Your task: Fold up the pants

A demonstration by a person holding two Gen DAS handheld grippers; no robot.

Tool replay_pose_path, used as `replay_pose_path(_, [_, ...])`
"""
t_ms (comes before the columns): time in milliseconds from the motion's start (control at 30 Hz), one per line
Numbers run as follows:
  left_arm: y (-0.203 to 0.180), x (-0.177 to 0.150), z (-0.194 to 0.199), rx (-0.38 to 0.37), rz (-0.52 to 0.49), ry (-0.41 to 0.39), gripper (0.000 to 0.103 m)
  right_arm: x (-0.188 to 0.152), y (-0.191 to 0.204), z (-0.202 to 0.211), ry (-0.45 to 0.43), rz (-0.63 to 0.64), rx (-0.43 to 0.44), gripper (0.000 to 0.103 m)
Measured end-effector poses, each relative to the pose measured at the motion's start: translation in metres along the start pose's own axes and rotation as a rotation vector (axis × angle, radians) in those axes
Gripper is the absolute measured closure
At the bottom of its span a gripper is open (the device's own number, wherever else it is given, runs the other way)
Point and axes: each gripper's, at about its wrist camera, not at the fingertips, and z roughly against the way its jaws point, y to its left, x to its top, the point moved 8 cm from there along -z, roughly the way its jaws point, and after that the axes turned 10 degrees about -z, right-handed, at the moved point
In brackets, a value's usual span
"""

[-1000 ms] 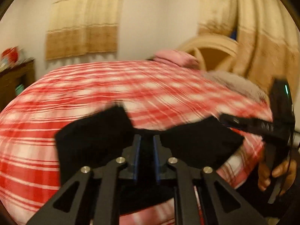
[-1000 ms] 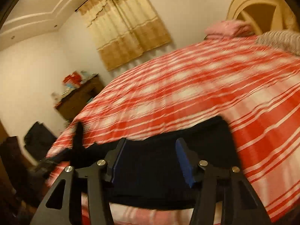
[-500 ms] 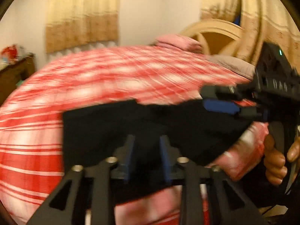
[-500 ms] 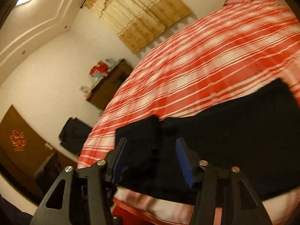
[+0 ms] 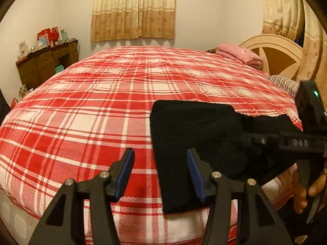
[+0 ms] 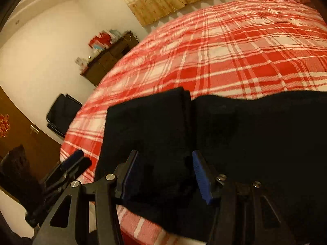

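A pair of black pants (image 5: 204,143) lies folded into a compact dark block at the near edge of a bed, on a red and white plaid bedspread (image 5: 102,106). Seen from the right wrist, the fold shows as 2 thick slabs side by side with a seam-like crease between them (image 6: 191,122).

The left gripper (image 5: 160,171) hovers over the left edge of the pants. Its jaws have just been opening and now stand apart; between them lie bare bedspread and the pants' edge, with neither blue pad (image 5: 126,169) pressing on the cloth. The right gripper (image 6: 164,175) hangs low over the pants, jaws apart, the dark cloth spread beneath and between them; no pinch is visible. In the left wrist view, a hand (image 5: 306,192) holds this gripper at the far right.

The fold looks nearly finished, so the step in hand is probably letting go and tidying. To do it well, lift both grippers clear without dragging cloth, then press or smooth the top layer so the edges line up and the block stays square.

The pants look soft, matte and fairly thick, with rounded folded edges. The bedspread is a flat woven check. Behind it hang beige patterned curtains (image 5: 132,10); a pink pillow (image 5: 239,53) rests by a round cream headboard (image 5: 271,49), and a dark wooden dresser (image 5: 47,65) stands at left.
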Motion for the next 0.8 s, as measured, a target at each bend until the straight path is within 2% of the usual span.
replay_pose_path(100, [0.006, -0.004, -0.001, -0.008, 0.027, 0.003, 0.039, -0.013, 0.0, 0.004, 0.048, 0.03, -0.023, 0.048])
replay_pose_path(167, [0.008, -0.005, -0.002, -0.011, 0.029, 0.006, 0.039, -0.014, -0.002, 0.005, 0.059, 0.032, -0.026, 0.048])
replay_pose_path(233, [0.01, -0.006, -0.002, -0.012, 0.031, 0.008, 0.039, -0.01, -0.007, 0.008, 0.034, -0.004, -0.032, 0.048])
replay_pose_path(333, [0.013, -0.006, 0.001, -0.012, 0.045, 0.002, 0.039, 0.001, -0.015, 0.009, -0.016, -0.111, 0.009, 0.048])
replay_pose_path(400, [0.017, -0.006, 0.002, -0.011, 0.054, 0.001, 0.039, -0.002, -0.014, 0.002, 0.015, -0.138, 0.022, 0.048])
replay_pose_path(567, [0.024, -0.008, 0.001, -0.017, 0.08, 0.008, 0.039, -0.021, 0.007, -0.001, 0.092, -0.085, 0.059, 0.048])
replay_pose_path(667, [0.026, -0.012, -0.003, -0.032, 0.103, 0.027, 0.039, -0.009, 0.002, -0.004, 0.054, -0.104, 0.055, 0.048])
replay_pose_path(800, [0.027, -0.01, 0.0, -0.022, 0.098, 0.022, 0.039, 0.013, -0.006, -0.006, 0.01, -0.212, 0.16, 0.048])
